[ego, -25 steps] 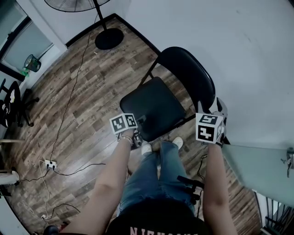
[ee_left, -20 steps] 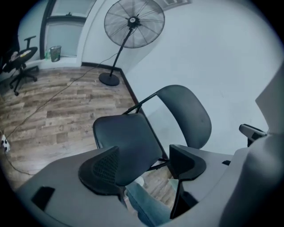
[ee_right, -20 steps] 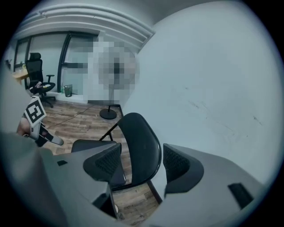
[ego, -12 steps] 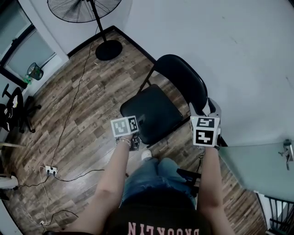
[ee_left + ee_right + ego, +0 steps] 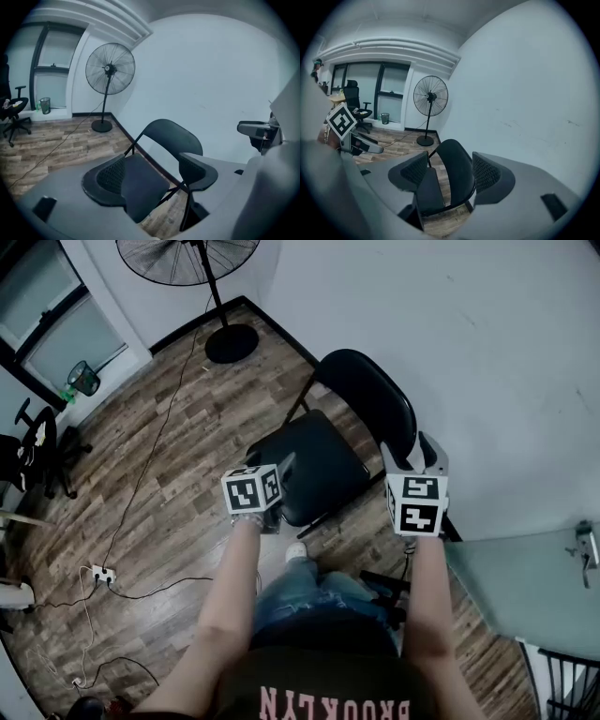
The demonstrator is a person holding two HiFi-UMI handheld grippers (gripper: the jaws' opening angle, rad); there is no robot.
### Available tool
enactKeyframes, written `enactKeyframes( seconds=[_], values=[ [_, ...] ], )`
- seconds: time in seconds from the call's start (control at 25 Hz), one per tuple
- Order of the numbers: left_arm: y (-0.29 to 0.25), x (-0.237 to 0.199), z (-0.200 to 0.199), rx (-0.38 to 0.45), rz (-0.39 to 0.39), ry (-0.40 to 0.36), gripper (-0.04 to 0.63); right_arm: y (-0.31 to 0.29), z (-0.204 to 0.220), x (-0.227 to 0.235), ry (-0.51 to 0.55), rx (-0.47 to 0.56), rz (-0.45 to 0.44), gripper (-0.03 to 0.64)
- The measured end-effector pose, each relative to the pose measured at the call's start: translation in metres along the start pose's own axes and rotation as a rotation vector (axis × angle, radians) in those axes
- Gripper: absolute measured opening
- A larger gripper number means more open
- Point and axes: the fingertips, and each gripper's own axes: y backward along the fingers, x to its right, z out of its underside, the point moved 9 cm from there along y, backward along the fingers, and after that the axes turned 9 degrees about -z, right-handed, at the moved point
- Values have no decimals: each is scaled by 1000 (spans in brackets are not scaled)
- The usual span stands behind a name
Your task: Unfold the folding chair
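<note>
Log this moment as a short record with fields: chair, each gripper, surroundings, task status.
chair: folding chair stands unfolded, seat down, on the wood floor, backrest toward the wall
left gripper: left gripper has jaws apart, nothing between them, clear of the chair
right gripper: right gripper has jaws apart, empty, clear of the chair
surroundings: standing fan further along the wall
task status: chair looks fully open

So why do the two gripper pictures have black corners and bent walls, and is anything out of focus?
Left gripper view: a wide-angle lens darkens the corners and bows straight lines; the near jaws look soft, the folding chair clearer. Right gripper view: same dark rim and curving, with the fan fairly sharp. Head view: milder bending towards the edges; dim, even light, no glare.
</note>
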Motion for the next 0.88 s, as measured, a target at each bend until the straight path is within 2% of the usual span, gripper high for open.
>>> enactKeyframes(
  seconds=[0.16, 0.32, 0.48, 0.68, 0.88],
  values=[
    [22, 21, -4, 49, -23, -53, 341, 20, 3, 5, -1, 37, -32, 296],
    [53, 39, -9, 127, -40, -74, 341, 41, 5, 7, -6, 66, -73, 296],
    [80, 63, -18, 192, -63, -139, 341, 62, 6, 13, 2, 99, -110, 296],
    [104, 91, -24, 247, -40, -137, 341, 84, 13, 24, -40, 120, -151, 296],
    [133, 113, -19, 340, -82, -201, 341, 102, 27, 25, -35, 144, -196, 296]
  ],
)
